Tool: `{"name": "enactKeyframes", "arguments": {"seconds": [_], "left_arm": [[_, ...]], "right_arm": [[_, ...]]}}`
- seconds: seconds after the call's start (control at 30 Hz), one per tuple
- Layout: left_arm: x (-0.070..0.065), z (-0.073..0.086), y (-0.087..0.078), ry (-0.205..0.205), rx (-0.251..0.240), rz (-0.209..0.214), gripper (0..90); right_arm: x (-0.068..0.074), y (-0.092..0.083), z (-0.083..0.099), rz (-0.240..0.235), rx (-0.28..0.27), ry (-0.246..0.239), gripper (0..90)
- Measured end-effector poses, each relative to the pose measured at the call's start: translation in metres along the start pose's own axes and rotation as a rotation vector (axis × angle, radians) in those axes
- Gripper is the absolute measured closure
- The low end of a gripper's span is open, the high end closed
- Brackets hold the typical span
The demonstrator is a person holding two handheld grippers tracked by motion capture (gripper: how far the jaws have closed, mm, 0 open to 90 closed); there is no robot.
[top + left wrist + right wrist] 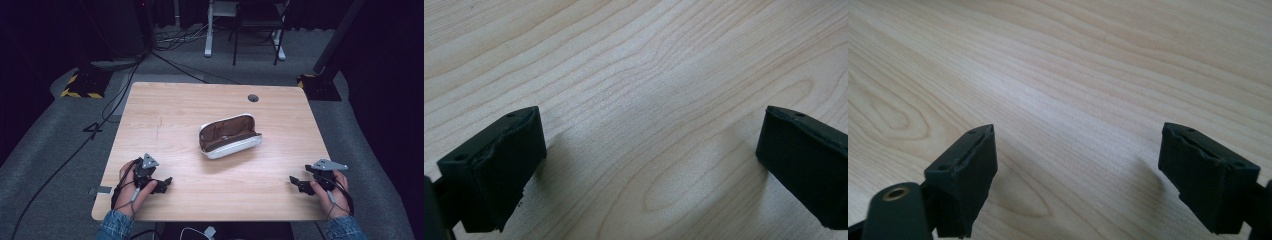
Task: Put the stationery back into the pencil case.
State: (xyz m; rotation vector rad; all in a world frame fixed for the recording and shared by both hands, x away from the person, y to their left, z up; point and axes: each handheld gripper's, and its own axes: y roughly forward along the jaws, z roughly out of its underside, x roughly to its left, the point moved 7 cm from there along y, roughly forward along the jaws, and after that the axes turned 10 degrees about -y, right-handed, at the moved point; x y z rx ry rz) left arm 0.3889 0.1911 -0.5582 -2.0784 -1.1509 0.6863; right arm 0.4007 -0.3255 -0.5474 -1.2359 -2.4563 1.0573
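White glasses case [229,136] lies open, brown-lined, mid-table

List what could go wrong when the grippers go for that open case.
The open white case lies alone mid-table, apart from both grippers, so a one-sided push would likely slide it across the smooth table. The left gripper and right gripper are both open and empty; pinching the thin rim could tip or snap it shut.
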Motion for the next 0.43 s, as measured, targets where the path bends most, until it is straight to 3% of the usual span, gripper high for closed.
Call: {"name": "enactKeyframes", "arguments": {"seconds": [0.43], "left_arm": [[-0.0003, -0.0002, 0.0004, -0.004, 0.000, 0.002, 0.1]], "right_arm": [[-0.0007, 0.0035, 0.0035, -0.002, 0.009, 0.007, 13.3]]}}
